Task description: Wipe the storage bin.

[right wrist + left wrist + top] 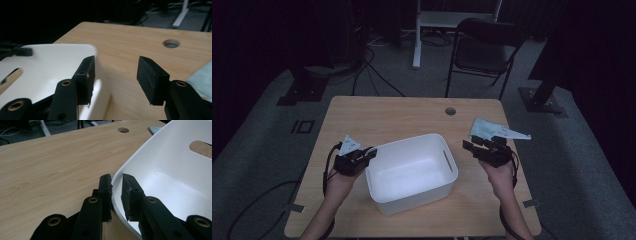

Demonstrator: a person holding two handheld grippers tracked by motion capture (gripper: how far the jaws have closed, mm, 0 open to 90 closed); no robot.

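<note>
I am clamping my left hand-held gripper (116, 183) on the near left rim of the white rectangular plastic bin (412, 170), one jaw outside the wall, one inside. My right hand-held gripper (115, 75) is hanging released just beside the bin's right wall, nothing between its jaws. The bin is sitting mid-desk on the pale wooden desk (377, 115); a light blue-green folded cloth (484, 128) is lying beyond my right hand.

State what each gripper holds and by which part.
The left gripper grips the white bin by its rim, one jaw outside the wall and one inside. The right gripper holds nothing; its jaws stand open.
</note>
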